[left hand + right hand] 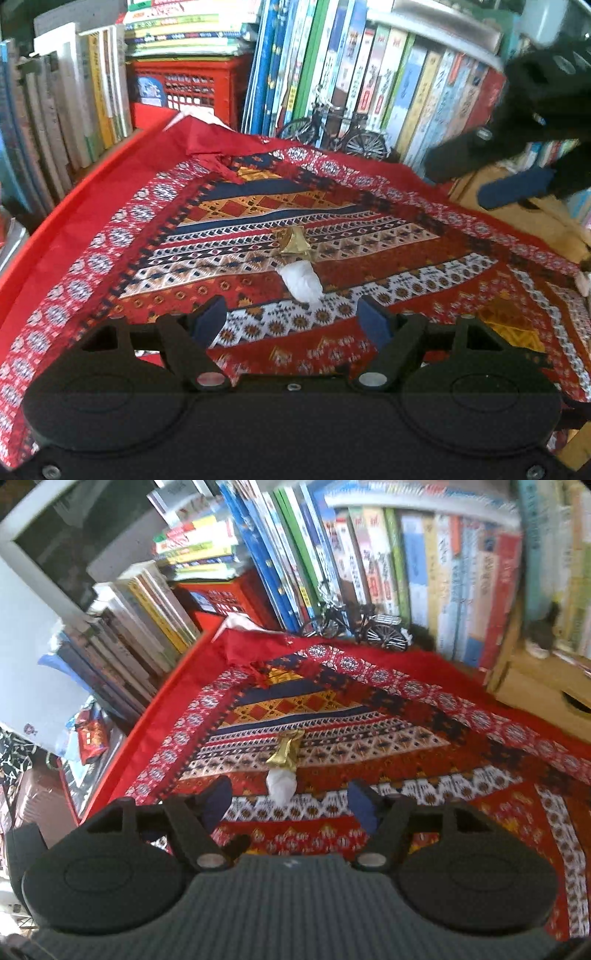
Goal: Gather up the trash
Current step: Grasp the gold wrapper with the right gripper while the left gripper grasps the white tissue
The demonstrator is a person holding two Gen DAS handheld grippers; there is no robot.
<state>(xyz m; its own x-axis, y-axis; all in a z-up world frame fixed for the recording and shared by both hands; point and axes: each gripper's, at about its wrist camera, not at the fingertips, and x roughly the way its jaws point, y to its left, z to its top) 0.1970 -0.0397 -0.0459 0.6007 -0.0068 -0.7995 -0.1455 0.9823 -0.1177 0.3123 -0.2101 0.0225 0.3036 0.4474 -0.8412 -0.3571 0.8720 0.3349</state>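
Over on the left, the left gripper [291, 317] hangs tilted down over the patterned red cloth [388, 266] on the tabletop, jaws wide and empty. The crumpled white tissue [301, 282] lies on the cloth just beyond the gap, at about twelve o'clock from the fingertips, touching neither blue pad. Right behind it, also at twelve, sits the gold wrapper [293, 242], its near end meeting the tissue. Up at two o'clock in that view, the right gripper [491, 181] comes in dark and blurred.

From the right gripper [290, 801] itself, the jaws stand wide with nothing between them. The white tissue [281, 784] sits just ahead of the gap, at twelve o'clock, the gold wrapper [284, 751] straight beyond it. A toy bicycle [364, 629] stands at the cloth's far edge, before the books [424, 576].
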